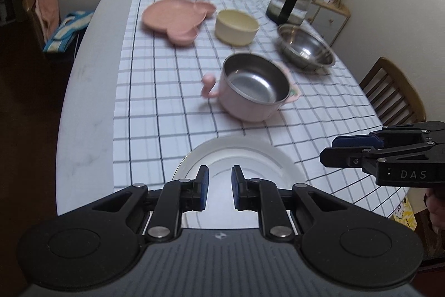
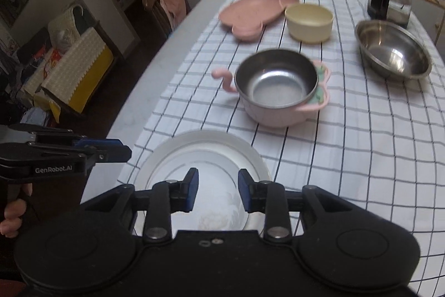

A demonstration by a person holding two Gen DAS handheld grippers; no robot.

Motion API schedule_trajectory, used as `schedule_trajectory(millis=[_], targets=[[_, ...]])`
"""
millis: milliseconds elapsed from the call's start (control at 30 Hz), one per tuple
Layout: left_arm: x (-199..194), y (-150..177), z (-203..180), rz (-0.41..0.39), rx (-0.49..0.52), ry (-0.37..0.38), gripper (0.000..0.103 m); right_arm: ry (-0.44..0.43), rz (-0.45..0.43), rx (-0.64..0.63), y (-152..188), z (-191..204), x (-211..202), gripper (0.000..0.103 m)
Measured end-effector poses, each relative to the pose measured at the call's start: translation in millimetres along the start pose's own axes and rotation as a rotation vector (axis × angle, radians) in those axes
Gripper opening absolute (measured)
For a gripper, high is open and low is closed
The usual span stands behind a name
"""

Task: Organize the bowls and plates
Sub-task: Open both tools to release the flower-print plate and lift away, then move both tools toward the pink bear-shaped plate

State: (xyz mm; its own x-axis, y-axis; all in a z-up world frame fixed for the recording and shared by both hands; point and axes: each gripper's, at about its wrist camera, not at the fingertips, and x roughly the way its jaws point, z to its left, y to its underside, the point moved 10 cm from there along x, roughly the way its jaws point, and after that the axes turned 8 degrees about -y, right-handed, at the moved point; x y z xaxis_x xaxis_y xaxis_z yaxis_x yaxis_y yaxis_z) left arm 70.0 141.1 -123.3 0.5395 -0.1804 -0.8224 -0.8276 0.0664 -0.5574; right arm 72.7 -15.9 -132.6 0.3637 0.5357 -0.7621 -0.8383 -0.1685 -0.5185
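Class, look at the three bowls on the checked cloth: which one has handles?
The pink bowl with the steel lining, nearest the white plate. Pink handles stick out on both sides. The cream bowl and the plain steel bowl have bare rims.

Legible text found in two places only. Left wrist view: white capitals "DAS" on the black side plate of the right hand-held gripper [image 1: 328, 151], which enters from the right edge. Right wrist view: white lettering "GenRobot.AI" on the black side plate of the left hand-held gripper [image 2: 126, 151], entering from the left edge. No other readable markings.
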Motion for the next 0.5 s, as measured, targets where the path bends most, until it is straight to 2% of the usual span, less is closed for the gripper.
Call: schedule_trajectory(millis=[33, 133, 200, 233, 333, 367, 500], targets=[[-3, -3, -3, -0.016, 0.010, 0.007, 0.017, 0.004, -0.016, -0.005, -2, 2, -5, 0.036], [-11, -12, -13, -0.059, 0.034, 0.027, 0.031, 0.027, -0.068, -0.017, -10, 6, -19, 0.045], [-15, -18, -18, -0.087, 0.038, 0.035, 0.057, 0.039, -0.093, -0.015, -13, 5, -27, 0.048], [-18, -21, -20, -0.105, 0.039, 0.035, 0.061, 0.047, -0.104, -0.012, -14, 5, -30, 0.049], [-22, -29, -29, -0.134, 0.065, 0.044, 0.063, 0.070, -0.139, -0.012, -18, 3, -42, 0.054], [-23, -32, -32, -0.142, 0.070, 0.047, 0.063, 0.078, -0.150, -0.011, -19, 2, -46, 0.059], [-25, -45, -41, -0.179, 0.078, 0.041, 0.073, 0.093, -0.188, -0.003, -27, -4, -57, 0.067]])
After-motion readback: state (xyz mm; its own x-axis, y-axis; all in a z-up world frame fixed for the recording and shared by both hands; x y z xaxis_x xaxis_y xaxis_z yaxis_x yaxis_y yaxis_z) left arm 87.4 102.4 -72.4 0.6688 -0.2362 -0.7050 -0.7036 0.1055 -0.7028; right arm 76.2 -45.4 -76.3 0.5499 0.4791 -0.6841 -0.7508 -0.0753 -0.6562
